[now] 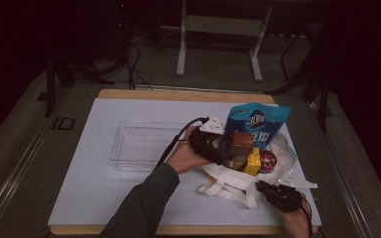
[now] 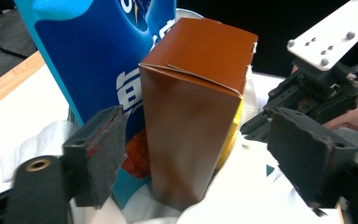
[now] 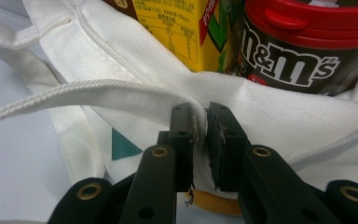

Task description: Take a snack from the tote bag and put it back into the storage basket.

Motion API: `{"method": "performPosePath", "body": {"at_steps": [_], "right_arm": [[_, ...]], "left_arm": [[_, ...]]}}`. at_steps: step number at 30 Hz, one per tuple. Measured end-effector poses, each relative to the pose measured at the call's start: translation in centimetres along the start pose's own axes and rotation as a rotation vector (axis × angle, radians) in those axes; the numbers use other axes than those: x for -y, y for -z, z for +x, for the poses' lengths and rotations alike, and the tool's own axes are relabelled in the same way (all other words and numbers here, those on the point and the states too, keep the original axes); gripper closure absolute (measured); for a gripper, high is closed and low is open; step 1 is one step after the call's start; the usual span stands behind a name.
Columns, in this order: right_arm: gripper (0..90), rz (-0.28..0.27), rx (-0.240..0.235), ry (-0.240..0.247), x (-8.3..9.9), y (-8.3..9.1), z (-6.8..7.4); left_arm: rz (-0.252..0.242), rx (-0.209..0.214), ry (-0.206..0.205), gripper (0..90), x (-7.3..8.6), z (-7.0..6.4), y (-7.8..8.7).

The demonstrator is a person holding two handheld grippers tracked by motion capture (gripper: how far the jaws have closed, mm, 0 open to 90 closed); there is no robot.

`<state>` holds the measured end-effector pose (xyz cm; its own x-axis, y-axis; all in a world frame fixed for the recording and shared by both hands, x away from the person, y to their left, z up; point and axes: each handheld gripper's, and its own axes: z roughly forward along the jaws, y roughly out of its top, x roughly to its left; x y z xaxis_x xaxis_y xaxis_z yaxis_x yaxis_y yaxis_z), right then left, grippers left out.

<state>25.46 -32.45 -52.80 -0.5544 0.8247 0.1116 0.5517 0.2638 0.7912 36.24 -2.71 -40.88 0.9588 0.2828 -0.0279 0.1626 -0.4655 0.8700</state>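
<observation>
A white tote bag (image 1: 228, 176) lies at the table's right with goods standing in it: a blue snack pouch (image 1: 258, 121), a brown carton (image 1: 242, 140), a yellow carton (image 1: 252, 162) and a red-lidded M&M's jar (image 1: 268, 160). My left gripper (image 2: 200, 158) is open, its pads (image 2: 98, 154) on either side of the brown carton (image 2: 196, 116) without touching it. In front of the blue pouch (image 2: 93, 56) the carton stands upright. My right gripper (image 3: 206, 135) is shut on the tote bag's rim (image 3: 135, 93), just below the M&M's jar (image 3: 303, 46) and yellow carton (image 3: 182, 28).
A clear plastic tray (image 1: 141, 144) sits left of the bag on the white mat (image 1: 104, 188). The bag's straps (image 1: 223, 191) trail toward the front edge. The other gripper (image 2: 317, 88) shows at the right of the left gripper view.
</observation>
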Motion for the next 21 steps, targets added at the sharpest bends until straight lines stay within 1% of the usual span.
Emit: {"method": "performPosePath", "body": {"at_steps": [1,3,5,7,8,11,13,14,16,17,21], "right_arm": [[80.2,0.0,0.0,0.001,0.0,0.0,0.0],[80.2,0.0,-0.001,0.001,0.0,0.0,0.0],[80.2,-0.003,-0.004,-0.001,0.0,0.0,-0.1],[80.2,-0.003,-0.004,-0.001,0.0,0.0,-0.1],[80.2,-0.002,-0.004,0.0,0.0,0.0,0.0],[80.2,-0.003,-0.005,0.0,0.0,0.0,-0.1],[80.2,-0.002,-0.005,0.001,0.0,0.0,-0.1],[80.2,-0.002,-0.005,0.001,0.0,0.0,-0.1],[80.2,-0.002,-0.006,0.0,0.0,0.0,-0.1],[80.2,-0.002,-0.007,0.002,0.0,0.0,-0.1],[80.2,-0.003,-0.007,0.0,0.0,0.0,-0.1]], "left_arm": [[-0.002,0.003,-0.008,18.0,-0.2,0.0,-0.1],[-0.002,0.003,-0.008,17.9,-0.2,0.0,-0.1],[0.001,0.01,-0.017,16.5,-0.6,0.2,-0.5],[0.003,0.009,-0.013,15.6,-0.7,0.2,-0.7],[-0.001,0.011,-0.004,14.9,-0.7,0.4,-0.9],[-0.006,0.021,0.002,14.1,-0.8,0.6,-1.3],[-0.004,0.012,0.005,13.0,-0.8,0.8,-1.5],[-0.007,0.031,0.009,13.4,-0.7,0.9,-1.7],[-0.002,0.022,0.009,11.7,-0.7,0.9,-1.9],[-0.002,0.033,0.014,12.7,-0.7,1.0,-2.0],[0.001,0.03,0.01,12.8,-0.8,1.0,-2.3]]}}
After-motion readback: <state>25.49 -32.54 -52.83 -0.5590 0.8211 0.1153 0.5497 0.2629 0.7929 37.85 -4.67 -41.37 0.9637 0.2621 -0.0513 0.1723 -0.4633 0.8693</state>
